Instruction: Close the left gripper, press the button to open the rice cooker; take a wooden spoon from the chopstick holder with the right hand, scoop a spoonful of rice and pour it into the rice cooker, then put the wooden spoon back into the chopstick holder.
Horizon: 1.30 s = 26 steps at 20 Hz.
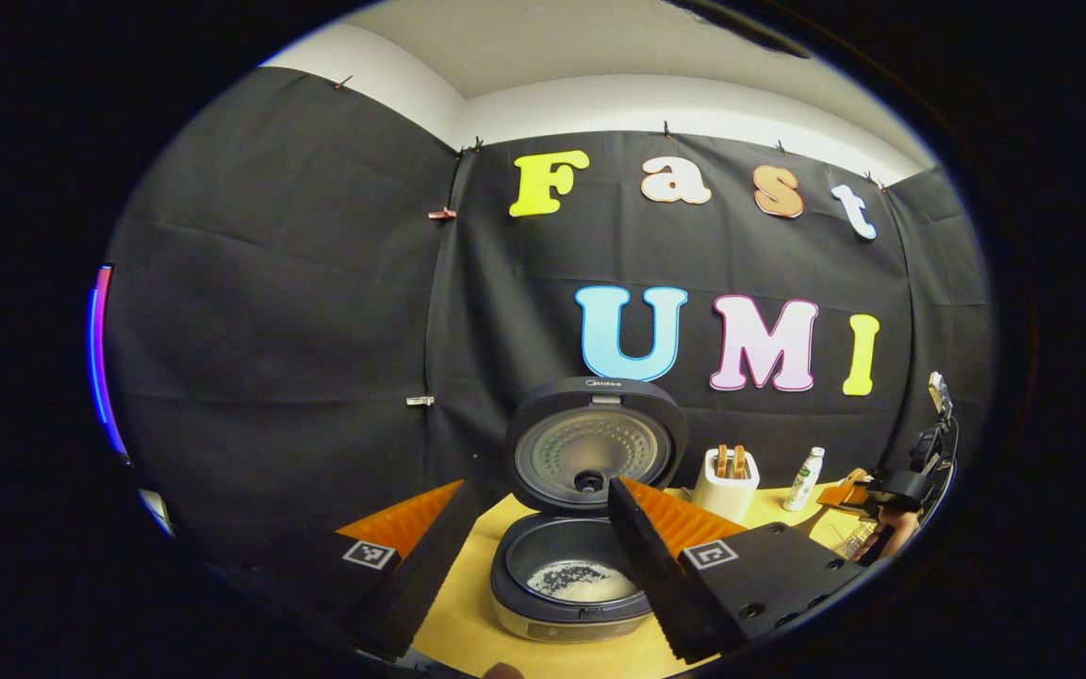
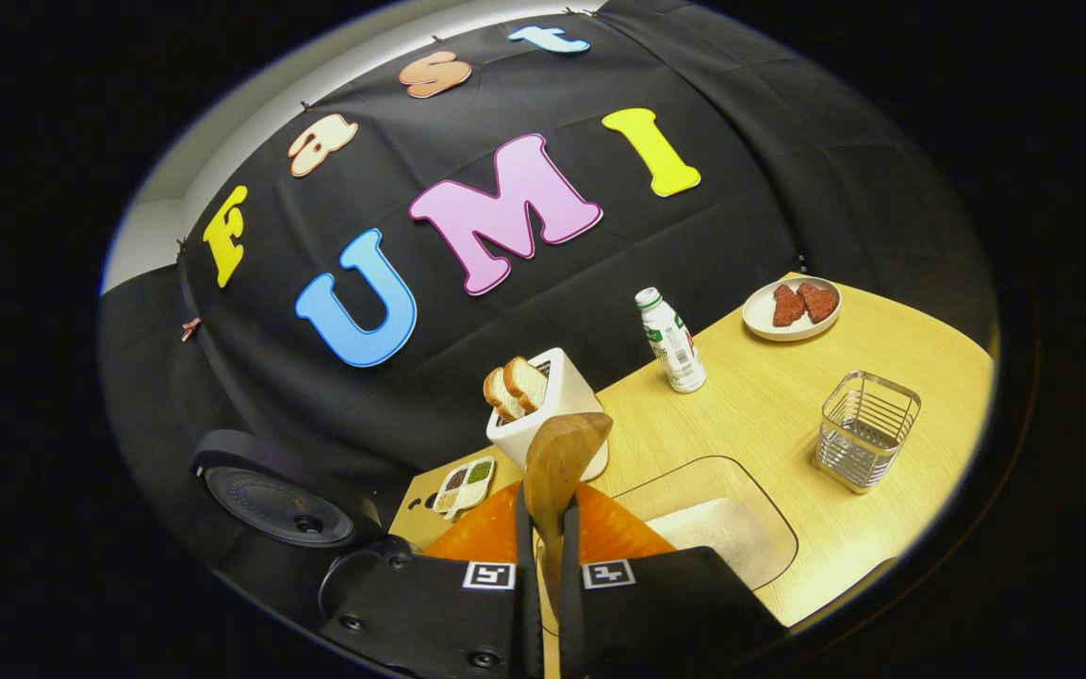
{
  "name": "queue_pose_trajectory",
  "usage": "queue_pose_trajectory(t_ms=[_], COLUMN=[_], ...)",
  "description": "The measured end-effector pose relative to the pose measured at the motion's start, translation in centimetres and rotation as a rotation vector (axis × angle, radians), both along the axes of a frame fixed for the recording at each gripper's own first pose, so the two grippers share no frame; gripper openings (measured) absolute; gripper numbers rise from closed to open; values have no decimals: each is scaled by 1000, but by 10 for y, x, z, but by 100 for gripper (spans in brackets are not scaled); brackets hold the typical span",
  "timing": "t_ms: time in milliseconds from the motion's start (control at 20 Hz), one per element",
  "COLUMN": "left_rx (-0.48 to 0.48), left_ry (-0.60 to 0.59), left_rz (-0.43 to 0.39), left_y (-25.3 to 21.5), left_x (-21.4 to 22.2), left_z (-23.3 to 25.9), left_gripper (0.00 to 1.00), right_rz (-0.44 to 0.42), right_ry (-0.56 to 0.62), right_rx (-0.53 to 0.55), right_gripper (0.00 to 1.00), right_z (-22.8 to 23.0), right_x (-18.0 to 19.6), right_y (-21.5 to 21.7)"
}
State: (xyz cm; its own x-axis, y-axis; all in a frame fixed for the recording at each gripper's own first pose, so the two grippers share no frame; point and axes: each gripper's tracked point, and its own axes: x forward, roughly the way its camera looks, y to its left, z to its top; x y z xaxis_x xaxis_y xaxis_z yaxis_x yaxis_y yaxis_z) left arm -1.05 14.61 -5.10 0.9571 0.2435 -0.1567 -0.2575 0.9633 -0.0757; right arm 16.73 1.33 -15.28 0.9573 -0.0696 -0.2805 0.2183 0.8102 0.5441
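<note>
Wooden spoon point(image 2: 562, 453) stood clamped between your right gripper's point(image 2: 544, 566) jaws, bowl upward, above a clear tray of rice point(image 2: 722, 528) on the table point(image 2: 882, 405). The wire chopstick holder point(image 2: 865, 429) stood apart to the right. Your left gripper's point(image 1: 524, 556) jaws were spread wide before the rice cooker point(image 1: 573, 575), whose lid point(image 1: 597, 443) stood raised, rice lying in its pot.
</note>
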Motion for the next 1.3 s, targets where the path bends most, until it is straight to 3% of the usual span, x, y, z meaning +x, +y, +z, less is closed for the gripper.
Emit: queue_pose_trajectory(t_ms=[350, 700, 950, 1300], left_rx=[-1, -7, 9, 3], left_ry=[3, -3, -2, 7], left_rz=[11, 47, 85, 116], left_y=[6, 27, 48, 63], left_x=[-9, -22, -34, -42], left_z=[1, 3, 1, -5], left_gripper=[95, 95, 95, 95], right_rz=[29, 174, 325, 480], right_ry=[-60, -129, -147, -196], right_rx=[112, 220, 128, -191], right_gripper=[11, 11, 11, 11], right_z=[40, 90, 97, 89], right_x=[-3, 3, 4, 1], right_y=[29, 121, 199, 267])
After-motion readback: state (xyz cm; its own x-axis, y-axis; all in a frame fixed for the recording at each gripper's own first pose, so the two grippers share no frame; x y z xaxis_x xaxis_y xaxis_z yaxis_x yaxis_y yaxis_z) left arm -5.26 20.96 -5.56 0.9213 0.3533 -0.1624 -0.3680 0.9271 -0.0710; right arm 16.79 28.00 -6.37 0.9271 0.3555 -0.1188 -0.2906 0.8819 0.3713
